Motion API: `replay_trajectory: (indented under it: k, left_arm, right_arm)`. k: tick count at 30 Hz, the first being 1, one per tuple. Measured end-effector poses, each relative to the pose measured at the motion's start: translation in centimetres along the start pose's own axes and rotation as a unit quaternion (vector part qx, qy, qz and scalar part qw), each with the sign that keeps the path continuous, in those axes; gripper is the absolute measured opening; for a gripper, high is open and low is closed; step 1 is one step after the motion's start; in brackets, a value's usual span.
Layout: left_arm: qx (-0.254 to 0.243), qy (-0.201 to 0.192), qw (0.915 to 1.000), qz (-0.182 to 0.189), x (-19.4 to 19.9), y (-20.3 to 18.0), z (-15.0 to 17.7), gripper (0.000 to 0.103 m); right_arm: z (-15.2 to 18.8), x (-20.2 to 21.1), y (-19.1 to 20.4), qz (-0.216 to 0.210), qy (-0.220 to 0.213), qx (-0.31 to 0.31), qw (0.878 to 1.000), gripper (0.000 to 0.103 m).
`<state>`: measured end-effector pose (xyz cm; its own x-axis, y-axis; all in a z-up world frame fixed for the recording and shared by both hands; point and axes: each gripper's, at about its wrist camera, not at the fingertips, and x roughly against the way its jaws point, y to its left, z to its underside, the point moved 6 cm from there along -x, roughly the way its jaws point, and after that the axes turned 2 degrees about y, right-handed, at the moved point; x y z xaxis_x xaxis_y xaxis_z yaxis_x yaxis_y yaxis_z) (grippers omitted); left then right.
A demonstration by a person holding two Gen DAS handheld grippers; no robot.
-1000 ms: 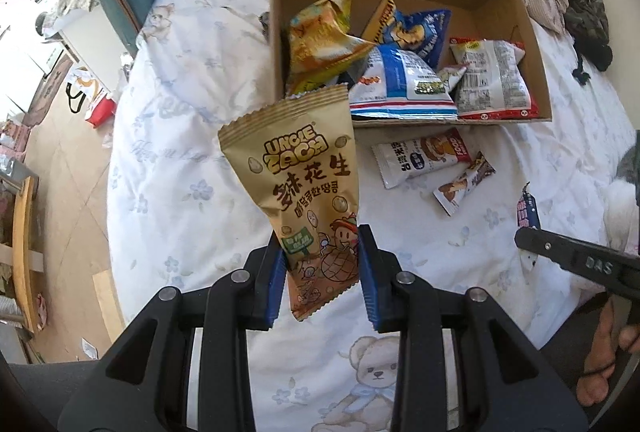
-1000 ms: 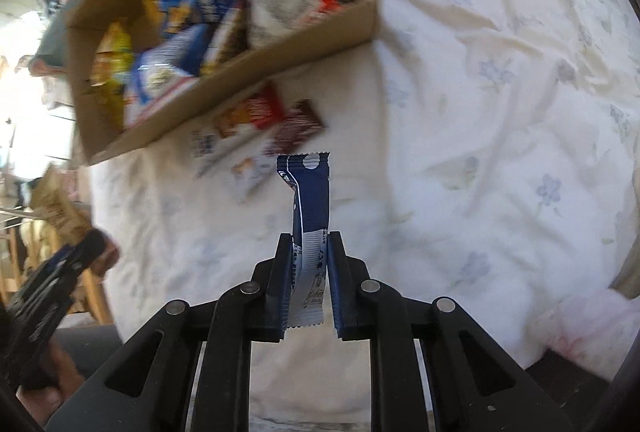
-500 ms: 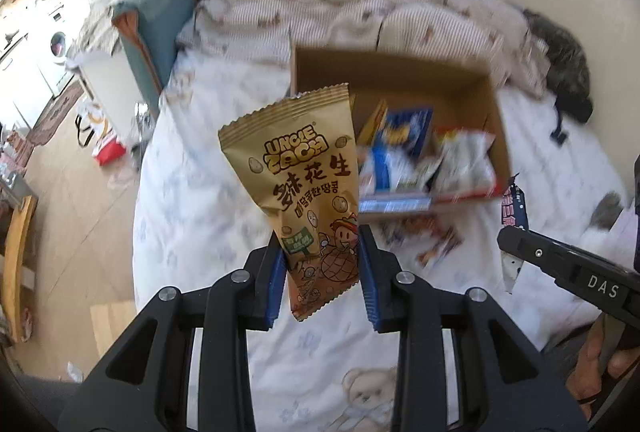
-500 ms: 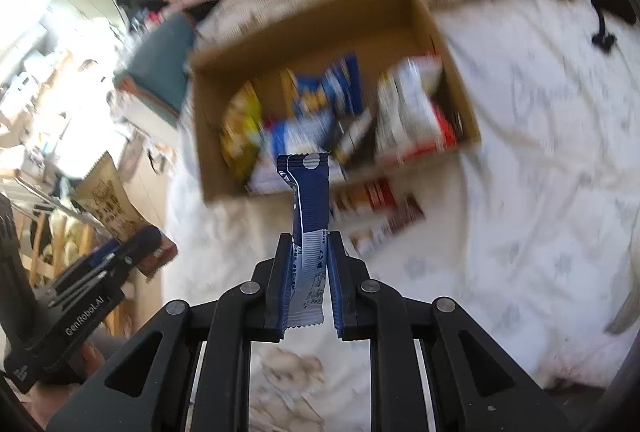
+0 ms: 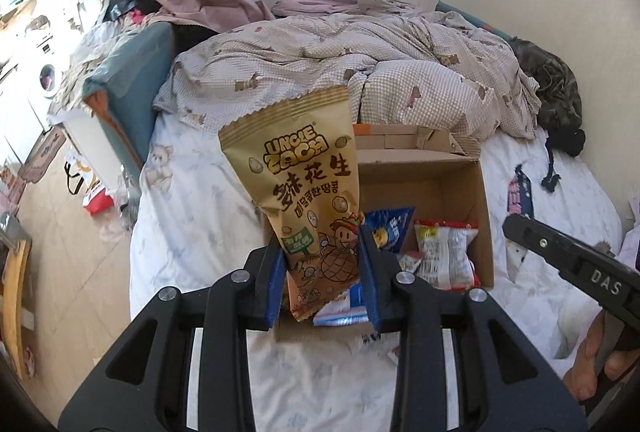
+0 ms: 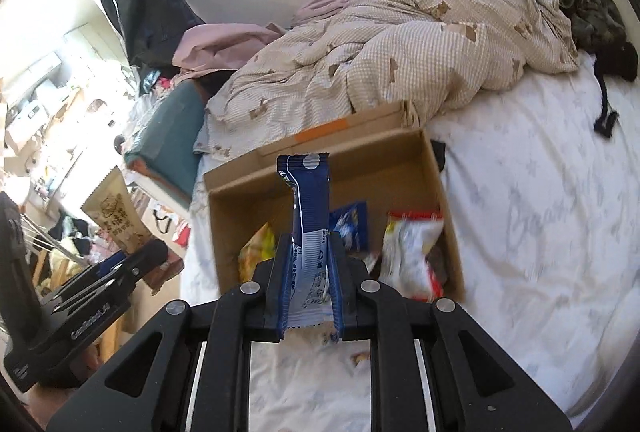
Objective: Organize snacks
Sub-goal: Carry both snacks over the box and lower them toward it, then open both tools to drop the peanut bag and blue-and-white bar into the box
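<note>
A tan Uncle Zach peanut packet [image 5: 304, 191] is pinched at its lower end by the left hand-held gripper [image 5: 322, 272], its long axis standing up and leaning slightly left. A slim blue-and-white snack bar wrapper [image 6: 310, 232] is clamped the same way in the right hand-held gripper [image 6: 308, 280], upright along the fingers. The open cardboard box [image 6: 400, 167] on the bed [image 6: 520, 211] lies directly ahead of and below both tools, already holding a yellow bag [image 6: 258, 252], a blue bag [image 6: 352, 228] and a red-and-white bag [image 6: 408, 252]. In the right wrist view the box sits almost centred beyond the wrapper; in the left wrist view it [image 5: 460, 183] lies ahead and to the right. The right hand-held gripper is judged better lined up, so a short forward and downward drop is likely all that is called for.
</note>
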<state>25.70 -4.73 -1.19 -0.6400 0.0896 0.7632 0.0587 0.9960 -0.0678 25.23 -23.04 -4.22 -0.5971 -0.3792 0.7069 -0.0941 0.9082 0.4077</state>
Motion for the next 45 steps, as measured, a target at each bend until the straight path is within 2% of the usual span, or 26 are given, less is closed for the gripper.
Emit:
replay_trajectory:
  k: [6,10,15,23,28,34,36,38,45]
  left_arm:
    - [-0.007,0.011,0.9999,-0.001,-4.6,-0.9,-0.2,0.029]
    - [-0.009,0.027,0.9996,0.003,-7.1,-1.3,1.1,0.029]
    - [-0.001,0.041,0.9991,0.011,-9.1,-1.1,1.3,0.029]
    - [0.021,0.05,0.9985,0.013,-10.1,0.1,1.2,0.029]
    - [0.03,0.051,0.9981,0.017,-10.0,0.0,1.2,0.031]
    - [0.021,0.054,0.9983,0.01,-10.0,0.0,1.3,0.032]
    - [0.022,0.053,0.9983,0.008,-10.0,0.0,1.3,0.032]
    - [0.024,0.053,0.9983,0.006,-9.9,0.1,1.3,0.039]
    - [0.029,0.03,0.999,0.017,-8.8,0.0,0.9,0.078]
  right_arm:
    - [0.5,-3.6,-2.3,-0.01,0.02,-0.024,0.999,0.017]
    - [1.0,-6.2,-4.0,-0.051,0.056,-0.101,0.992,0.017]
    - [0.4,-7.5,-3.5,-0.045,0.057,-0.102,0.992,0.017]
    - [1.0,-8.6,-2.5,-0.002,0.072,-0.046,0.996,0.017]
    - [1.4,-9.1,-3.9,0.014,0.085,-0.061,0.994,0.017]
    - [1.4,-9.0,-4.8,0.01,0.087,-0.085,0.993,0.018]
    - [1.3,-8.9,-5.0,0.007,0.086,-0.089,0.992,0.021]
    - [1.2,-8.9,-5.0,0.007,0.085,-0.09,0.992,0.021]
    - [0.6,-8.3,-5.3,-0.006,0.07,-0.104,0.992,0.021]
